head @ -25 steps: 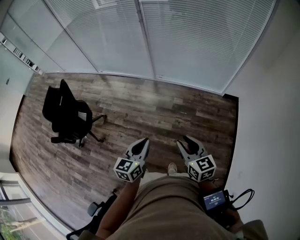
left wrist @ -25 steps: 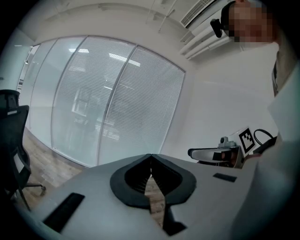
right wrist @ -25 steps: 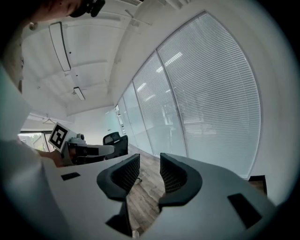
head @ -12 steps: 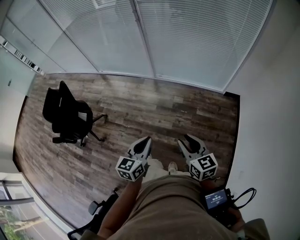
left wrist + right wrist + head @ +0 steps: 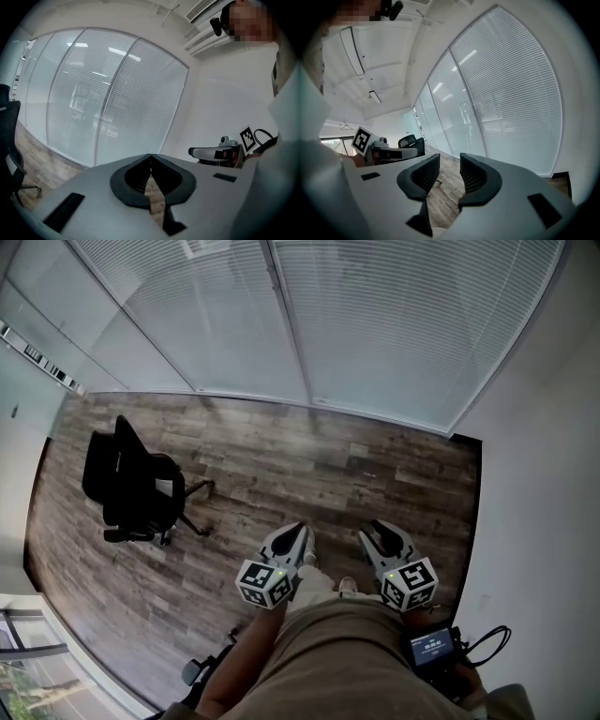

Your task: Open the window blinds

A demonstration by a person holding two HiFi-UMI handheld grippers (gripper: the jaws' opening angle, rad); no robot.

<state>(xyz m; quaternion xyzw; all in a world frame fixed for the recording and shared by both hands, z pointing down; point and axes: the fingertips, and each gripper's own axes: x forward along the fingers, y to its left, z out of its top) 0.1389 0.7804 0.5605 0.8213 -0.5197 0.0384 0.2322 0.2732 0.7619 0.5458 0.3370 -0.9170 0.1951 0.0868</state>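
Observation:
Closed white slatted blinds [image 5: 394,324] hang over the glass wall at the far side of the room, down to the floor. They show in the left gripper view as blinds [image 5: 117,103] and in the right gripper view as blinds [image 5: 511,93]. My left gripper [image 5: 297,532] is held at waist height, well short of them, with its jaws shut [image 5: 150,157] on nothing. My right gripper [image 5: 373,529] is beside it, jaws open [image 5: 450,164] with only floor showing between them. Each gripper is in the other's view: the right gripper [image 5: 215,152], the left gripper [image 5: 391,152].
A black office chair [image 5: 131,486] stands on the wood floor [image 5: 281,460] to the left. A white wall [image 5: 534,502] runs along the right side. A vertical frame post [image 5: 286,315] splits the blinds. The person's shoes [image 5: 345,585] show below the grippers.
Both grippers have slid a little down and right in the head view. The chair and floor edge have shifted downward too, and a shoe now shows beside the left gripper. Jaws unchanged.

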